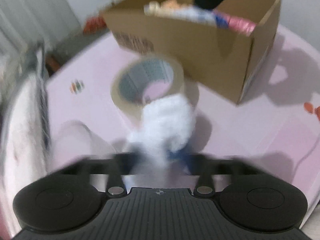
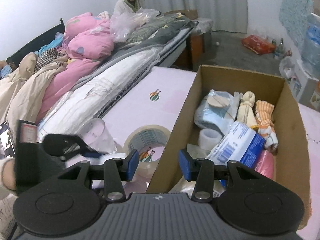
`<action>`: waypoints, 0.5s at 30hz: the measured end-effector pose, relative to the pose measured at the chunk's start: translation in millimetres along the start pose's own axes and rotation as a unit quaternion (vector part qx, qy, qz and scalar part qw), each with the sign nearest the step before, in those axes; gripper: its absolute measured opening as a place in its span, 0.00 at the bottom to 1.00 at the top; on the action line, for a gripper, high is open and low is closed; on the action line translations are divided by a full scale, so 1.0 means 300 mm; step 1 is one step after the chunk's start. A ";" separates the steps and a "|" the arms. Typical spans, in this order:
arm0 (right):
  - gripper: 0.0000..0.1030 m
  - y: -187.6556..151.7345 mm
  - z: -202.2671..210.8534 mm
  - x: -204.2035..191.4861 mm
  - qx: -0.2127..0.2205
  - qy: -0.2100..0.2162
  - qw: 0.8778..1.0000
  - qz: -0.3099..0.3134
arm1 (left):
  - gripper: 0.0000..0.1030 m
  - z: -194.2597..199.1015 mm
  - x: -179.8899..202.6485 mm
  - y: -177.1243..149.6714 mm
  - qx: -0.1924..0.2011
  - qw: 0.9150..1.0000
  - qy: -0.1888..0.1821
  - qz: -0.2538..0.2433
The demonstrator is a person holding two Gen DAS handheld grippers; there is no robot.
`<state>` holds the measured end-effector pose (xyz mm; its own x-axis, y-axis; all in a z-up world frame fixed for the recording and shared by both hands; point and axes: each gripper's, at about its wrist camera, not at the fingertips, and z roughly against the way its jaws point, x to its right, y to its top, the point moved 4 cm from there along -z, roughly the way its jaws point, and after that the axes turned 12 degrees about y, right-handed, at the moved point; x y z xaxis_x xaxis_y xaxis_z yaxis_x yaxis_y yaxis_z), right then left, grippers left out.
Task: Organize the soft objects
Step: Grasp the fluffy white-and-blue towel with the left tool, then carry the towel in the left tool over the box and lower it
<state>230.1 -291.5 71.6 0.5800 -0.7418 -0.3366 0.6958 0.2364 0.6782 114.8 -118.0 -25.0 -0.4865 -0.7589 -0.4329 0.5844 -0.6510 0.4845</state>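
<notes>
In the blurred left wrist view, my left gripper (image 1: 159, 154) is shut on a white fluffy wad (image 1: 168, 120) that sticks out ahead of its blue pads, just above the pink tabletop (image 1: 230, 132). A roll of clear tape (image 1: 148, 82) lies right behind the wad. The open cardboard box (image 1: 202, 52) stands beyond it. In the right wrist view, my right gripper (image 2: 159, 165) is open and holds nothing, hanging over the box's (image 2: 288, 140) near left wall. Inside are blue mask packs (image 2: 212, 116), a cream cloth (image 2: 247, 106), an orange striped cloth (image 2: 264, 114) and a pink bag (image 2: 266, 164). The left gripper (image 2: 94, 153) shows at lower left.
A clear plastic cup (image 2: 96, 130) lies beside the tape roll (image 2: 148, 138). A bed (image 2: 140, 60) piled with pink and beige bedding runs along the table's left side, and a person (image 2: 130, 2) sits at its far end. Bags and bottles (image 2: 258, 44) sit on the floor behind the box.
</notes>
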 end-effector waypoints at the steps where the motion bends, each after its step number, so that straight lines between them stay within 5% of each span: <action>1: 0.42 -0.007 -0.003 0.003 -0.004 -0.002 1.000 -0.002 | 0.11 -0.013 -0.002 -0.009 -0.014 1.000 -0.005 0.008; 7: 0.42 -0.042 0.043 0.025 -0.001 -0.014 1.000 -0.008 | 0.11 0.086 -0.040 -0.044 0.026 0.996 -0.045 0.075; 15: 0.42 -0.067 0.172 0.046 0.027 -0.044 0.999 -0.008 | 0.11 0.325 -0.048 -0.007 0.101 0.986 -0.092 0.097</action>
<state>202.1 -338.9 87.0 0.5278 -0.7980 -0.2911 0.6793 0.1908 0.7086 57.2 -107.3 54.3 -0.4985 -0.8479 -0.1804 0.5455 -0.4685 0.6949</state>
